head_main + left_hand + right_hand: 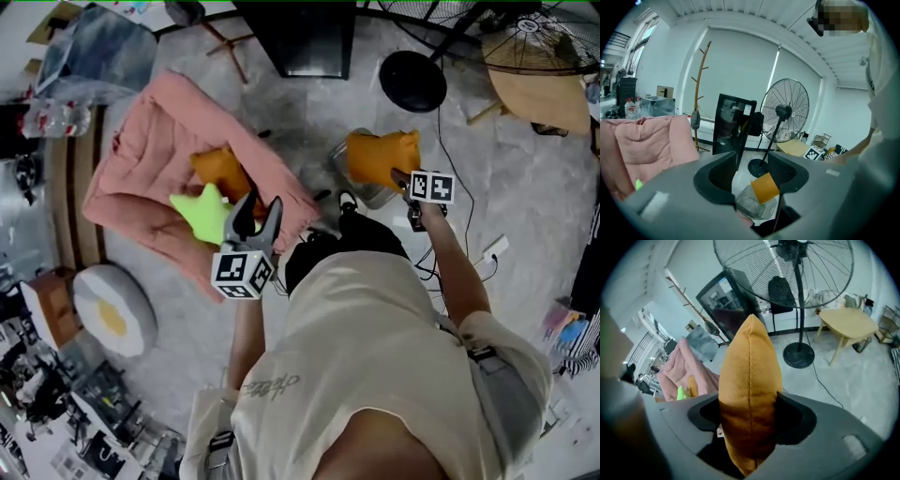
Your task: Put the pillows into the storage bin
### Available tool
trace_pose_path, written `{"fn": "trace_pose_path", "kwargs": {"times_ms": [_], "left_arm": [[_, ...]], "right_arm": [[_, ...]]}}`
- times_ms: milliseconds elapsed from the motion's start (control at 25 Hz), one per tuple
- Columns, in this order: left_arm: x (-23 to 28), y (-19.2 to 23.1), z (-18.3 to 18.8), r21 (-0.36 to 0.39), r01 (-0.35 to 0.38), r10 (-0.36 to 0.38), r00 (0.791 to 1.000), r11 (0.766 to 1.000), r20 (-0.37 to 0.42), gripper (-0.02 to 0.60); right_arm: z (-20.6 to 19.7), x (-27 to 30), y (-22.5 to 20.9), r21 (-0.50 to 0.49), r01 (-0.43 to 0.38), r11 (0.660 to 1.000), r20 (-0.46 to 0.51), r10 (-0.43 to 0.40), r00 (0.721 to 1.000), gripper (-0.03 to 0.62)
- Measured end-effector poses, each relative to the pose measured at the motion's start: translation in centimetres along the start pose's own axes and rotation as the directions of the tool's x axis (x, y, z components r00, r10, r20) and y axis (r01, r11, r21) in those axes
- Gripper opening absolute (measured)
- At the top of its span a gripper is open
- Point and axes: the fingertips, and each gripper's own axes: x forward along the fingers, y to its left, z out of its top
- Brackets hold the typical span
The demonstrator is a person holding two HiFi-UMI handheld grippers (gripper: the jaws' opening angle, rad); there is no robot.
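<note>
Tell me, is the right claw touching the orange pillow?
Touching. The right gripper view shows the right claw squeezing the orange pillow between its jaws.

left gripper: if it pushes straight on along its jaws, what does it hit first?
Left gripper is open, nothing between its jaws. Ahead in that gap: the orange pillow held by the right gripper, with the clear storage bin just below it. Probably the pillow first; depth is unclear.

The orange pillow [749, 394] looks matt and velvety, the bin [752, 204] clear plastic
</note>
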Motion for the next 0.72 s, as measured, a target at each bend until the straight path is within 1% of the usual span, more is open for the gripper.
{"fn": "trace_pose_path", "kwargs": {"times_ms": [160,240,320,400,520,640,720], "left_arm": [[0.3,-0.2,-0.5,0.008,-0.007,0.007,0.999,1.000,-0.048,0.232],[0.2,-0.3,-0.7,-0.005,-0.017,0.017,0.998,1.000,-0.063,0.229],[0.6,-0.6,-1.1,-0.029,-0.024,0.021,0.997,0.999,-0.076,0.227],[1.5,-0.6,-1.6,-0.041,-0.023,0.019,0.996,0.999,-0.086,0.227],[2.2,-0.3,-2.1,-0.041,-0.031,0.027,0.994,0.999,-0.106,0.225],[1.7,-0.2,-2.1,-0.044,-0.065,0.058,0.989,0.997,-0.133,0.225],[1.6,0.1,-2.6,-0.050,-0.079,0.071,0.986,0.996,-0.150,0.225]], "right_arm": [[-2.9,3.7,-3.3,0.105,0.059,0.993,0.007,-0.060,0.998,0.310],[-4.9,5.6,-4.9,0.145,0.094,0.985,0.009,-0.097,0.995,0.313],[-6.7,7.5,-6.6,0.195,0.138,0.971,-0.007,-0.139,0.990,0.313],[-7.8,9.3,-8.4,0.257,0.177,0.950,-0.023,-0.177,0.984,0.314],[-9.6,11.5,-10.3,0.373,0.215,0.903,-0.046,-0.214,0.976,0.314],[-12.3,13.3,-11.7,0.498,0.233,0.835,-0.073,-0.228,0.971,0.319],[-13.7,14.9,-12.7,0.568,0.232,0.790,-0.074,-0.232,0.970,0.322]]}}
